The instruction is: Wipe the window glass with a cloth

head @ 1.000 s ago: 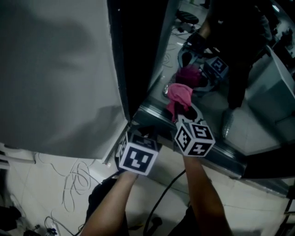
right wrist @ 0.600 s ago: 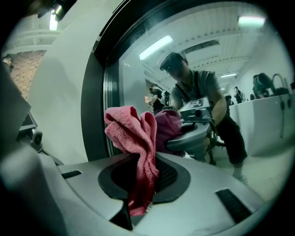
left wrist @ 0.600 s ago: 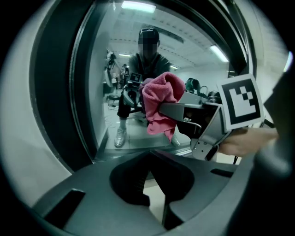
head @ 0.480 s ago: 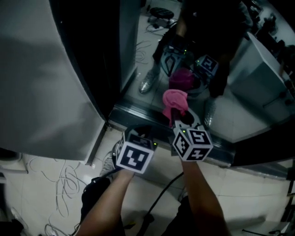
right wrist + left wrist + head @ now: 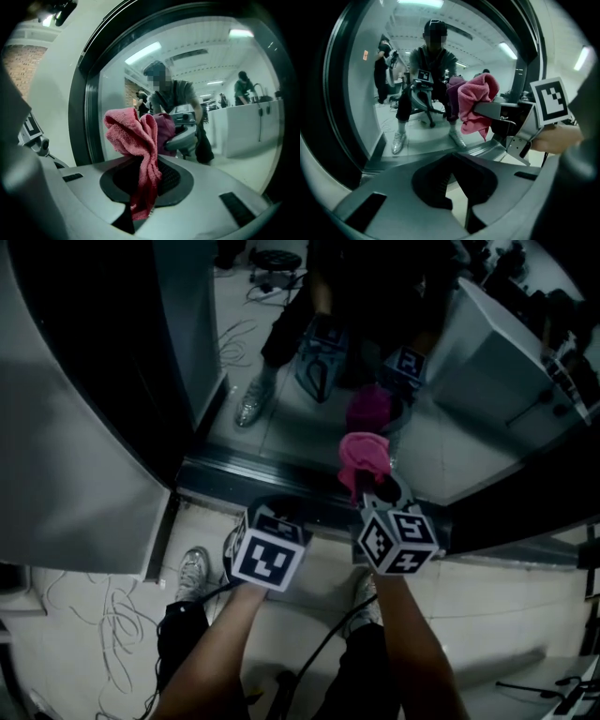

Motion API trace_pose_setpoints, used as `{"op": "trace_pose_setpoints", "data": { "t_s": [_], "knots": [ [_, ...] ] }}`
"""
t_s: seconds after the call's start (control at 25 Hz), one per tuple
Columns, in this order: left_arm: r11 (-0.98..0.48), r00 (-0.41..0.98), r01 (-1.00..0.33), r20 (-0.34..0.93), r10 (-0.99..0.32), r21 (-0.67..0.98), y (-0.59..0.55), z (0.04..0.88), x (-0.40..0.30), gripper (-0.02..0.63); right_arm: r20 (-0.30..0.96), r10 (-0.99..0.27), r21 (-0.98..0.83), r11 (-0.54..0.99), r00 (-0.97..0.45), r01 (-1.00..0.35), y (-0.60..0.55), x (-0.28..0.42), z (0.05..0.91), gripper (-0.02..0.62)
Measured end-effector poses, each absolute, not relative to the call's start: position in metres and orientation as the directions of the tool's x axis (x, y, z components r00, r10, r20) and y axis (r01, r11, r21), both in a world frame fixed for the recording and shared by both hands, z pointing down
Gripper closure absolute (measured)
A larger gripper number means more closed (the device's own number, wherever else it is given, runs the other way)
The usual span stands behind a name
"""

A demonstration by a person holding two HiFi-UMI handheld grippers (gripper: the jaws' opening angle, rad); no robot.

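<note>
The crumpled pink terry cloth [image 5: 136, 136] is clamped in the right tongs [image 5: 143, 180], its bunched end pointing straight at the reflecting window glass [image 5: 281, 418] just ahead, while the left tongs [image 5: 452, 183], closed and empty, hang beside.

Cloth [image 5: 136, 136]: pink terry, bunched. Its lower tail is pinched between the jaws of the right gripper [image 5: 143, 187] and the upper bunch stands upright. Window glass [image 5: 225, 117]: dark-framed and reflective. The top of the cloth meets its own reflection low on the pane.
</note>
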State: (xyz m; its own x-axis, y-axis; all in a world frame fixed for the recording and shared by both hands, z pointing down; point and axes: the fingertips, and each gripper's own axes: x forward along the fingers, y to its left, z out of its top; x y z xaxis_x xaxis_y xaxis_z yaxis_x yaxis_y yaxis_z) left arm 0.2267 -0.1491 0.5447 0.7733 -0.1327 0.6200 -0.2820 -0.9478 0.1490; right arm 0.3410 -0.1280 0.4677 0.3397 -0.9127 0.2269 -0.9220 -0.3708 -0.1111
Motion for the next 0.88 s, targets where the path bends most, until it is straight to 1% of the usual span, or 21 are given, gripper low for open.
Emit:
{"op": "trace_pose_setpoints", "data": {
  "t_s": [0.36, 0.56, 0.88],
  "knots": [
    [-0.969, 0.785, -0.189, 0.617, -0.052, 0.158, -0.088, 0.552, 0.282, 0.6, 0.233, -0.854, -0.125, -0.502, 0.466, -0.856, -0.045, 0.408, 0.472, 0.537],
    [-0.976, 0.793, -0.162, 0.607, -0.039, 0.149, -0.065, 0.555, 0.306, 0.6, 0.241, -0.812, -0.135, -0.57, 0.531, -0.811, -0.001, 0.442, 0.475, 0.537],
    [-0.986, 0.779, -0.09, 0.627, 0.017, 0.138, -0.03, 0.571, 0.325, 0.6, 0.243, -0.753, -0.136, -0.651, 0.611, -0.747, 0.05, 0.483, 0.478, 0.537]
  ]
}}
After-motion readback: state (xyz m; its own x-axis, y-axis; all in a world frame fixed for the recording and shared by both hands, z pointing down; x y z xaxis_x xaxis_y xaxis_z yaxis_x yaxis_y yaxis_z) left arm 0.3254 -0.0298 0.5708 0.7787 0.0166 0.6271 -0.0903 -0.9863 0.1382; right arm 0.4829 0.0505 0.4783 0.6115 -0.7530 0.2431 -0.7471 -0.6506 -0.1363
